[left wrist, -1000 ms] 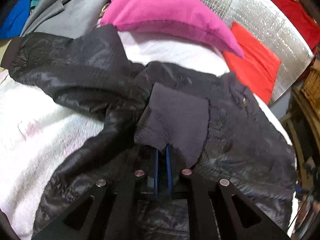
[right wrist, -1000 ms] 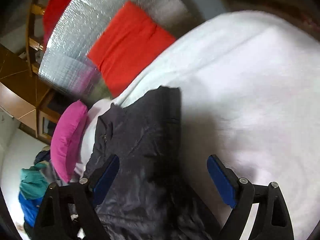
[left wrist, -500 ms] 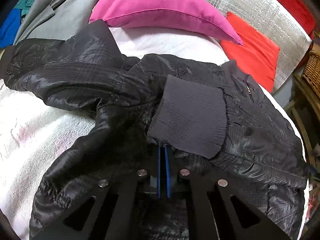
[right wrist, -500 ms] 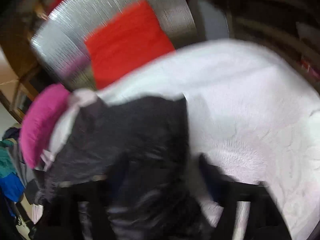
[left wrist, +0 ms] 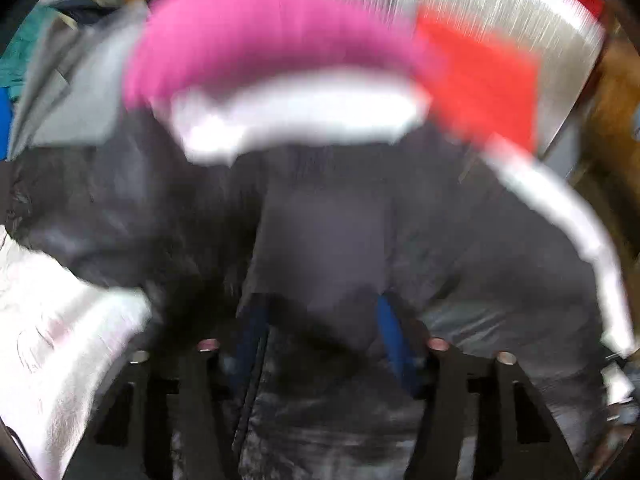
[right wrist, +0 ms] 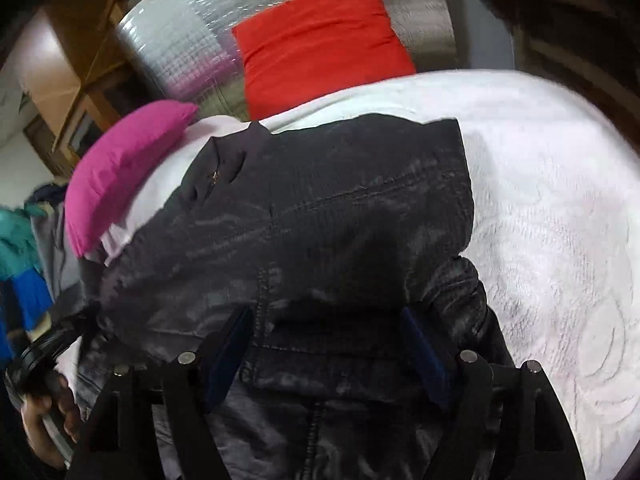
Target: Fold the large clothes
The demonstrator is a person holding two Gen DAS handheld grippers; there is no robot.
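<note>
A black shiny jacket (right wrist: 320, 208) lies on the white bed cover (right wrist: 560, 240). In the blurred left wrist view its sleeve lies folded across the body, with the knit cuff (left wrist: 320, 240) on top. My left gripper (left wrist: 320, 336) is just behind the cuff and its jaws are opening. The blue pads (left wrist: 390, 332) stand apart, with the cuff's near edge between them, unpressed. My right gripper (right wrist: 326, 344) hovers open over the jacket's body near a seam, its pads (right wrist: 228, 344) clear of the fabric.
A pink pillow (right wrist: 128, 172), a red cushion (right wrist: 320, 40) and a silver foil mat (right wrist: 180, 40) lie at the bed's far end. Grey, teal and blue clothes (right wrist: 24, 248) are piled at the left. A person's hand (right wrist: 44, 420) shows at the lower left.
The left gripper carried the cuff across the jacket's body, then its jaws parted and let it go. The right gripper rolled and moved from the jacket's edge to over its body.
</note>
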